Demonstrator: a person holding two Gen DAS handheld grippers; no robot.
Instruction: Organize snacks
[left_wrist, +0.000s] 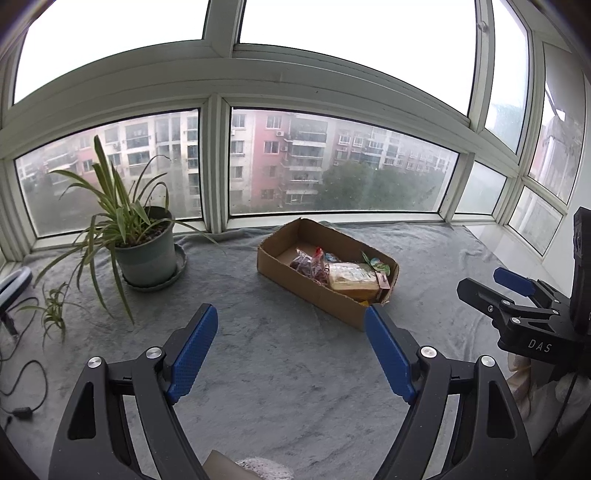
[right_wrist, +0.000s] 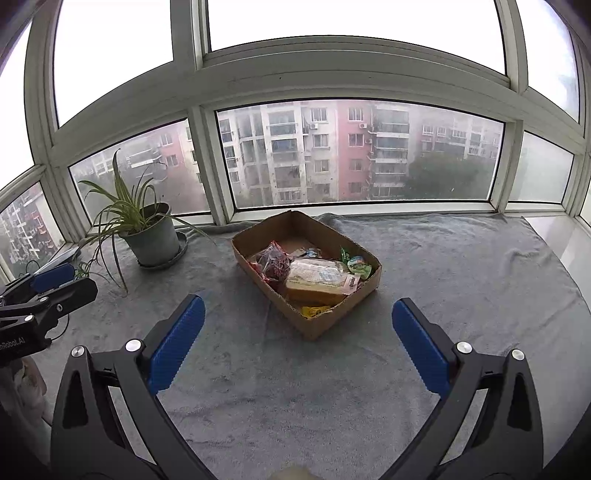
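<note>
both tools spread, empty: left tool (left_wrist: 291, 343), right tool (right_wrist: 297, 336), just short of cardboard box (right_wrist: 321, 325). snack packets (right_wrist: 317, 278) inside box; potted plant (right_wrist: 155, 236) left of it.

Home setting: enclosed balcony or bay-window ledge of an upper-floor flat. White-framed windows (right_wrist: 207, 66) wrap the top and both sides of the frame; apartment blocks (right_wrist: 332, 147) and treetops beyond the glass. Grey blanket (right_wrist: 443, 266) over the ledge, potted plant (left_wrist: 147, 247) on a saucer at left, cardboard box (right_wrist: 321, 325) of snack packets at centre
</note>
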